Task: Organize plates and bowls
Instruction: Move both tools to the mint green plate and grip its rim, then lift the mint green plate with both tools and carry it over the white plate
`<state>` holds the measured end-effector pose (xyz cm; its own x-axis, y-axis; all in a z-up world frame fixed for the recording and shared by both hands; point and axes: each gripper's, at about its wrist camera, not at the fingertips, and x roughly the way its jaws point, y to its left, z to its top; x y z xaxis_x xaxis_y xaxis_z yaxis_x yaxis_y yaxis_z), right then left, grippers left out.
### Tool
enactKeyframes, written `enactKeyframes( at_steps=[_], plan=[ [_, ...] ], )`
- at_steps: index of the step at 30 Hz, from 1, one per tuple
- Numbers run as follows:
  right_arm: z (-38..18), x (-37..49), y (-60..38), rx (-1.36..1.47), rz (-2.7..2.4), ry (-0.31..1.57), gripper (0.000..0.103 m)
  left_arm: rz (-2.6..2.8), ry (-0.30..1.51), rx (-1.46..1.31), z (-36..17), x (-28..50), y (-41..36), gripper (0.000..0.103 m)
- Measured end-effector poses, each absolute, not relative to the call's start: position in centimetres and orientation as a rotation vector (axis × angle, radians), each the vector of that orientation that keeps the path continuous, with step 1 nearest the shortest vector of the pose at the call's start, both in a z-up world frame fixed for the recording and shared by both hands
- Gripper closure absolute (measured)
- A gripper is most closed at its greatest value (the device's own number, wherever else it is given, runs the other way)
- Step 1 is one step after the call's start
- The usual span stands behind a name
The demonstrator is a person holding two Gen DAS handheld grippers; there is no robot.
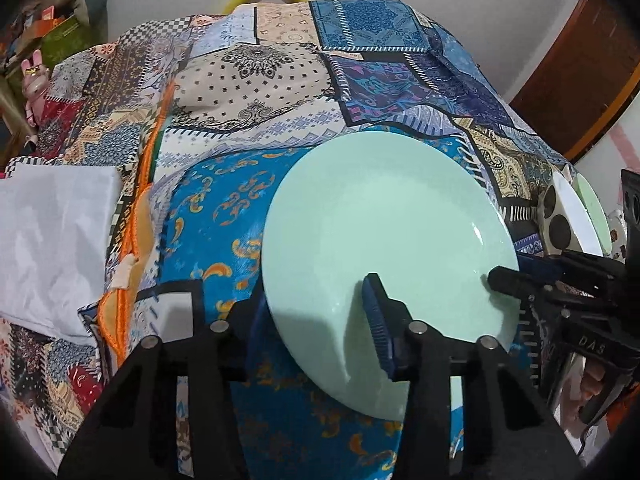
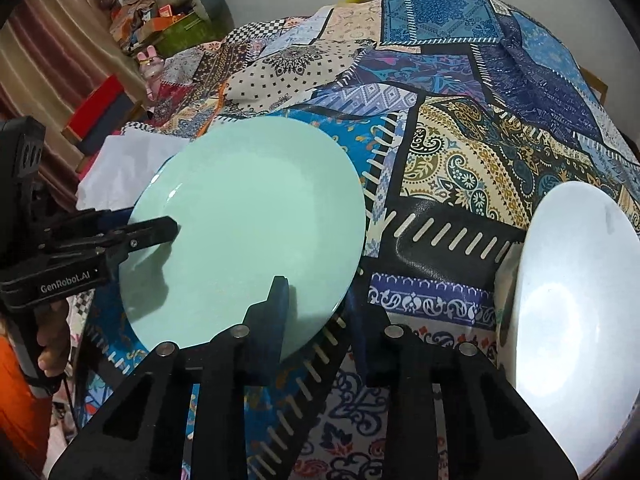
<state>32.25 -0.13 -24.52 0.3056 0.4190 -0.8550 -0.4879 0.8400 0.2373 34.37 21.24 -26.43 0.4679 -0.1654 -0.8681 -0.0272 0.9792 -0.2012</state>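
Observation:
A mint green plate (image 1: 392,248) is held tilted above the patchwork tablecloth; it also shows in the right wrist view (image 2: 248,216). My left gripper (image 1: 316,320) is shut on the plate's near rim, one blue pad on top and one under it. My right gripper (image 2: 320,312) is shut on the opposite rim and shows in the left wrist view (image 1: 504,280) at the plate's right edge. A white plate (image 2: 576,320) stands upright at the right, with a green plate (image 1: 596,208) behind it.
A patchwork tablecloth (image 2: 460,152) covers the table. A white cloth (image 1: 52,236) lies at the left. Boxes and clutter (image 2: 160,20) sit at the back left. A wooden door (image 1: 580,80) is at the far right.

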Motion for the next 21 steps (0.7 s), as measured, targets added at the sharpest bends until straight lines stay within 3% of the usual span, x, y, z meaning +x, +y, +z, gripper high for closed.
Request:
enactKeyframes(
  at_steps=[21],
  plan=[
    [-22.9,28.1,-2.7,-0.024,0.648,1.073,0.078,-0.045,1.039,-0.138,-23.0,26.8,18.0,0.061]
  ],
)
